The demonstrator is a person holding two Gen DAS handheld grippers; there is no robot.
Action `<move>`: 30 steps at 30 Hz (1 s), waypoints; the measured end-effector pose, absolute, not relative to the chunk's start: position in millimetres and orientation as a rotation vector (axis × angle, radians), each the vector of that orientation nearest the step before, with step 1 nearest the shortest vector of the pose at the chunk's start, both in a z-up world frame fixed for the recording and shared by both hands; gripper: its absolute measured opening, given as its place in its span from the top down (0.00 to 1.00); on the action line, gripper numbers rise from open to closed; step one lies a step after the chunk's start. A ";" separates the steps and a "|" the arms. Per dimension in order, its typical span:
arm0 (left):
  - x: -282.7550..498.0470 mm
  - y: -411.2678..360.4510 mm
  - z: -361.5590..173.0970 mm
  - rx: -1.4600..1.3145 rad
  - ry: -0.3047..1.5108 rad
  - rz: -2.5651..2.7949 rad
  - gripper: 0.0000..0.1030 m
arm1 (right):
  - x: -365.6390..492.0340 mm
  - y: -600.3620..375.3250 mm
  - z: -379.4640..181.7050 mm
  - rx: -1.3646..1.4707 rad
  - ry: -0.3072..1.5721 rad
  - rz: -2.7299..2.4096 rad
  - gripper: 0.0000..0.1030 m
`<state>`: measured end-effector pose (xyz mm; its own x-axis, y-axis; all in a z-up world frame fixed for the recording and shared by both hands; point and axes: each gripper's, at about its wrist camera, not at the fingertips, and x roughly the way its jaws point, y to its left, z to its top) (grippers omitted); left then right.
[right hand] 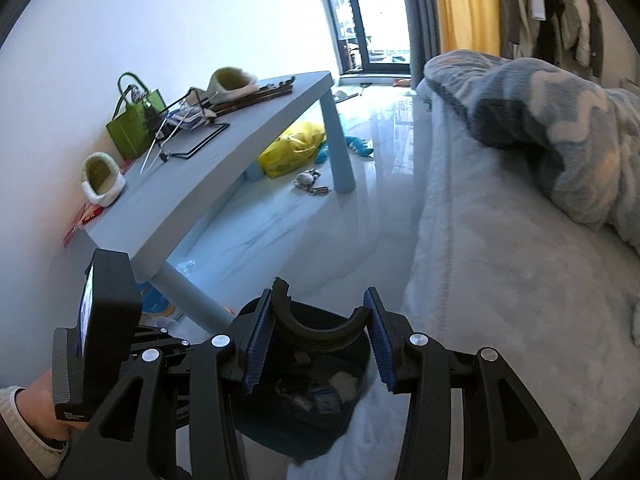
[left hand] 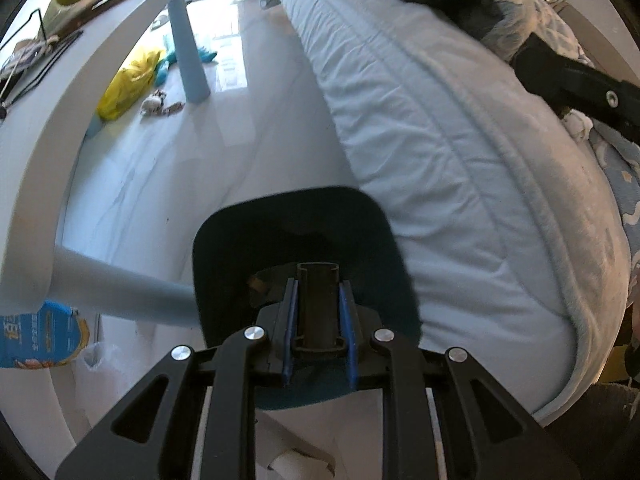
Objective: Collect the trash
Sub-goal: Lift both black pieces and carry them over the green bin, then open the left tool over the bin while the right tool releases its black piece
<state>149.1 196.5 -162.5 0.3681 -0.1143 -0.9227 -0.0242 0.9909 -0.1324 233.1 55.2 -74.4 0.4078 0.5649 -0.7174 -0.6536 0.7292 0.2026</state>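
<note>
Left gripper is clamped on the dustpan handle, beside the bed. Right gripper stands released above the dustpan's collected trash; tilting risks spillage. Yellow bag lies further along the bed.

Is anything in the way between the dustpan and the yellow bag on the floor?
Mostly bare floor lies between the dustpan and the yellow bag. The bag sits under the table, and a table leg stands just beside it, so that leg may crowd the way in.
</note>
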 end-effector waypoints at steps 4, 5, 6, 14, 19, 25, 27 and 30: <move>144.6 211.2 -168.4 -0.148 1.225 -0.050 0.79 | 229.2 73.5 -81.6 -0.142 0.871 0.786 0.55; 143.5 214.1 -169.1 -0.152 1.231 -0.050 0.79 | 228.8 77.4 -83.0 -0.147 0.874 0.789 0.55; 141.9 217.8 -170.2 -0.157 1.238 -0.050 0.79 | 228.7 82.4 -84.9 -0.153 0.879 0.791 0.55; 133.3 236.6 -169.8 -0.178 1.252 -0.046 0.60 | 226.0 105.1 -98.7 -0.189 0.906 0.802 0.55; 128.7 248.3 -165.8 -0.190 1.237 -0.033 0.55 | 225.5 115.6 -107.4 -0.208 0.925 0.806 0.55; 124.0 256.8 -151.7 -0.193 1.184 -0.036 0.50 | 224.9 129.0 -123.2 -0.232 0.965 0.810 0.56; 122.7 259.7 -146.0 -0.193 1.164 -0.033 0.50 | 225.2 132.2 -127.8 -0.239 0.981 0.809 0.55; 120.4 265.0 -138.6 -0.200 1.136 -0.025 0.49 | 225.7 136.2 -138.1 -0.255 1.014 0.799 0.55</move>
<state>120.4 265.0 -138.6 0.4229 -0.1213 -0.8980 -0.0819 0.9818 -0.1712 225.7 136.2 -138.1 0.2804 0.4756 -0.8338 -0.6992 0.6963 0.1620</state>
